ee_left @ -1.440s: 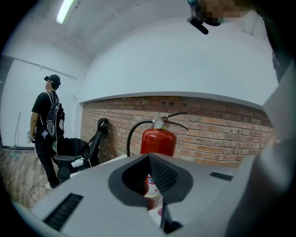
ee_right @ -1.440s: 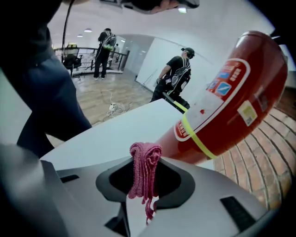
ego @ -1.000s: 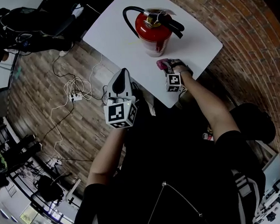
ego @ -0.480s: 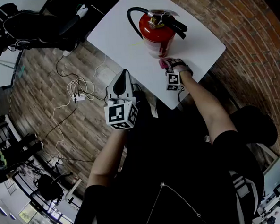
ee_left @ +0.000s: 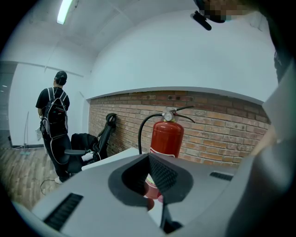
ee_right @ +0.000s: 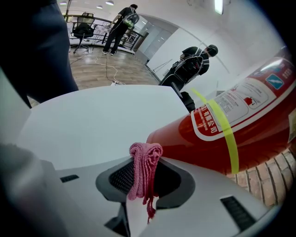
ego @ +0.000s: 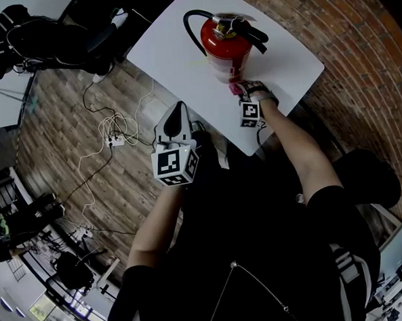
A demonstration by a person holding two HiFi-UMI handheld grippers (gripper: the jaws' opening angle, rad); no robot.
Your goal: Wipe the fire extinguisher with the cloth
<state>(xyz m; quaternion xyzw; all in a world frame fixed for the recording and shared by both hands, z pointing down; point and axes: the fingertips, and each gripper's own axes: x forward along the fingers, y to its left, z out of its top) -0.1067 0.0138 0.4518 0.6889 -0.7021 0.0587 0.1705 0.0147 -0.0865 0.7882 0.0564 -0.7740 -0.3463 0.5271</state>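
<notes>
Steeply down from the head onto the worktop (ego: 174, 49); low from left, farther back; right close up; all sharing the fire extinguisher (ego: 227, 50).

surface: white table (ego: 171, 56) | on it: red fire extinguisher (ego: 227, 52), upright

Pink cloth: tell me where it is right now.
The pink cloth is pinched in the right gripper, right of centre in the head view, close against the lower body of the red fire extinguisher on the white table.
</notes>
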